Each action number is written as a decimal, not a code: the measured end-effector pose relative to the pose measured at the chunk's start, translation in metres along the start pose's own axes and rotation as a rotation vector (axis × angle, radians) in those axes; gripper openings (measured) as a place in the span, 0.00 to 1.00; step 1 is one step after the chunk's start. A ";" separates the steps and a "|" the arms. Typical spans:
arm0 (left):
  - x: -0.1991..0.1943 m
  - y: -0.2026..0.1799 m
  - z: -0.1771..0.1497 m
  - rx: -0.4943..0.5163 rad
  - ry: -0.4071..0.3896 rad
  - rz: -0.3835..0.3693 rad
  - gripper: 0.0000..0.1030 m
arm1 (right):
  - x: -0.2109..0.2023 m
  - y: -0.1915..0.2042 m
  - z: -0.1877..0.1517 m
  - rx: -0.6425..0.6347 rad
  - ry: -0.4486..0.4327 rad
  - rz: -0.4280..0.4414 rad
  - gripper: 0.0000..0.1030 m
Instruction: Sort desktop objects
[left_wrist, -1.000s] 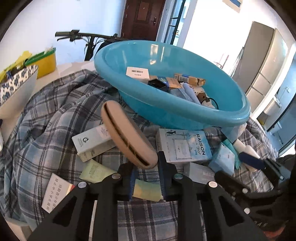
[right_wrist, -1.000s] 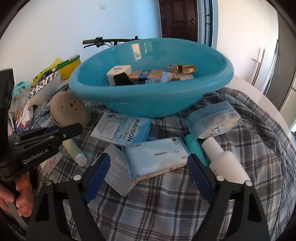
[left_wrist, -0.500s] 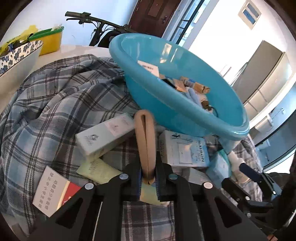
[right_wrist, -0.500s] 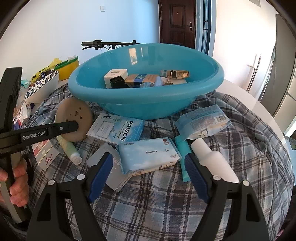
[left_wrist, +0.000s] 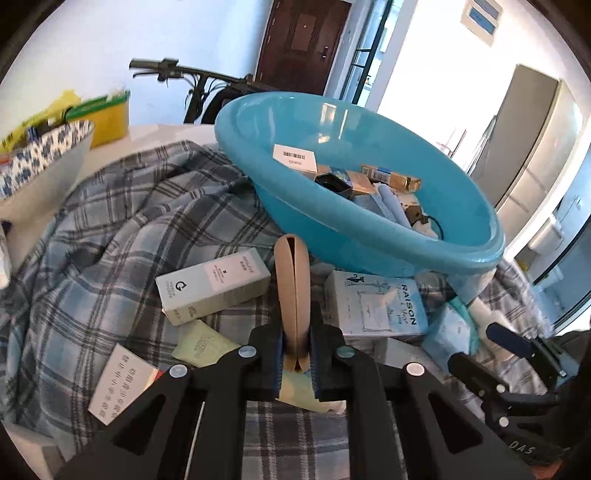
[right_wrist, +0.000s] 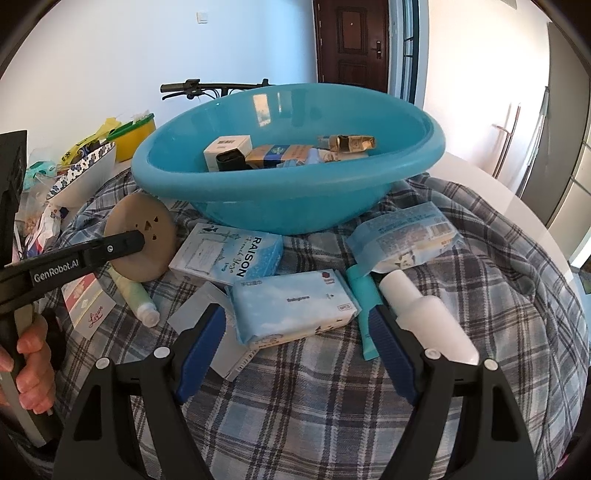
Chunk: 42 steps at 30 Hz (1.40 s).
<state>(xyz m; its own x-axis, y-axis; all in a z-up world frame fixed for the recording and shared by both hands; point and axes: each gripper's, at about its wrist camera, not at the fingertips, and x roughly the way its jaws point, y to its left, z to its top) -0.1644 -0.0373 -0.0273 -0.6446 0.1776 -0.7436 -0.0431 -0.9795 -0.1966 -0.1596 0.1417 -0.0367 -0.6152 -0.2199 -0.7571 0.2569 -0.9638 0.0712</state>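
Observation:
My left gripper (left_wrist: 296, 354) is shut on a round tan disc (left_wrist: 291, 291), held on edge just above the plaid cloth, short of the blue basin (left_wrist: 354, 236). The disc (right_wrist: 142, 236) and the left gripper (right_wrist: 122, 243) also show at the left of the right wrist view. The basin (right_wrist: 288, 195) holds several small boxes. My right gripper (right_wrist: 295, 347) is open and empty, its jaws either side of a light blue wipes pack (right_wrist: 291, 306) on the cloth. A RAISON box (right_wrist: 227, 256), a white bottle (right_wrist: 424, 314) and a teal tube (right_wrist: 364, 310) lie nearby.
A grey-green box (left_wrist: 214, 291), a pale green tube (right_wrist: 135, 295), cards and a blue snack bag (right_wrist: 402, 240) lie on the plaid cloth (right_wrist: 480, 295). A patterned white bowl (left_wrist: 40, 162) and a yellow tub (left_wrist: 107, 114) stand at the far left. A bicycle handlebar (left_wrist: 177, 72) is behind the basin.
My left gripper has closed on the tan disc, turned it from tilted to upright on edge and lifted it a little. My right gripper has drawn back slightly, still open.

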 end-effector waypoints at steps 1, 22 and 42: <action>0.000 -0.005 -0.001 0.021 -0.007 0.017 0.12 | 0.001 0.000 0.000 0.004 0.002 0.006 0.72; 0.023 -0.018 -0.008 0.066 0.013 0.099 0.11 | 0.016 -0.002 0.000 0.032 -0.010 0.010 0.59; -0.040 -0.024 -0.032 0.091 -0.055 0.020 0.10 | -0.039 -0.029 -0.046 0.045 -0.009 0.082 0.36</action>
<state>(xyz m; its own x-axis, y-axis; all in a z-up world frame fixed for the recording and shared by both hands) -0.1135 -0.0175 -0.0132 -0.6866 0.1552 -0.7102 -0.0976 -0.9878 -0.1215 -0.1090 0.1851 -0.0389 -0.6004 -0.2998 -0.7414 0.2734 -0.9481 0.1620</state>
